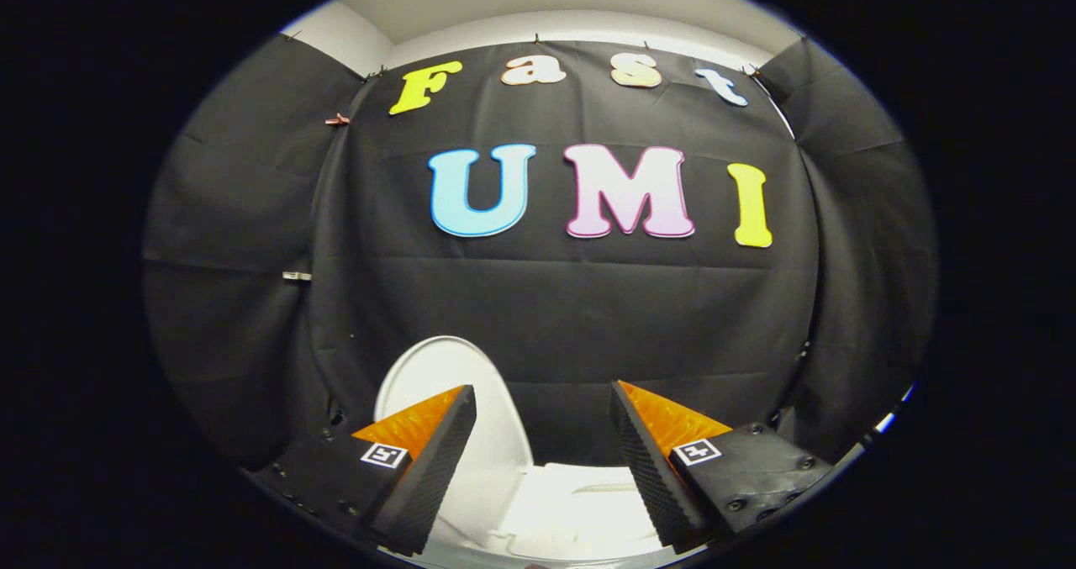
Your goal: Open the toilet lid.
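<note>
The white toilet lid (437, 367) stands raised, its rounded top just beyond my left finger and close to the black cloth wall behind it. My gripper (542, 391) is open, its fingers wide apart with nothing between them. The left fingertip (454, 418) overlaps the lid's lower part and hides it; whether it touches the lid I cannot tell. Low between the fingers lies a flat white part of the toilet (580, 506), brightly lit; whether it is the seat or the body is unclear.
Black cloth (572, 308) hangs as the booth's back and side walls, close behind the toilet. A pale ceiling strip (555, 6) runs above it. A small clip (337, 120) pins the cloth at the left corner.
</note>
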Available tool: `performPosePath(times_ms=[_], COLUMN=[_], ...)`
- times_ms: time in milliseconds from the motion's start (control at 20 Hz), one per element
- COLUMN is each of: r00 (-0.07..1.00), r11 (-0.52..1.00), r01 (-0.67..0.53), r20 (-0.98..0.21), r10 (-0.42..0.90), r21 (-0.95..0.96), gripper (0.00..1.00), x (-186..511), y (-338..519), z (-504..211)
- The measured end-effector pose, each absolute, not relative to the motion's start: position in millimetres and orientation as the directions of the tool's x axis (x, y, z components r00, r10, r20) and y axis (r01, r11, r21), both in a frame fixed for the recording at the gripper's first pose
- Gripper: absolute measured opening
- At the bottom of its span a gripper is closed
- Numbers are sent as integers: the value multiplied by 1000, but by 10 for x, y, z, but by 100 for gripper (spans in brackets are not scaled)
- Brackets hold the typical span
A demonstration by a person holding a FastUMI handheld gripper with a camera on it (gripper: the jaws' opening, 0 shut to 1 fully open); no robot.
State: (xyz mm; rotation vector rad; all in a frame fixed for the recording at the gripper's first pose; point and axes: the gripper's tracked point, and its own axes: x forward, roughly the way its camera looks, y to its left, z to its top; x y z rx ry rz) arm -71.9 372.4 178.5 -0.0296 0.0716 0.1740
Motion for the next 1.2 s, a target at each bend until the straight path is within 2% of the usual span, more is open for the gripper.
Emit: performPosePath(times_ms=[400,650,1200], r00=[993,993,991], r11=[989,992,998], r01=[-111,-55,20], r20=[-58,-106,-133], r10=[106,43,-27], r21=[-96,-112,-52], gripper=[98,99,99], x=[-379,-225,-108], y=[2537,1799,1140], z=[1364,874,330])
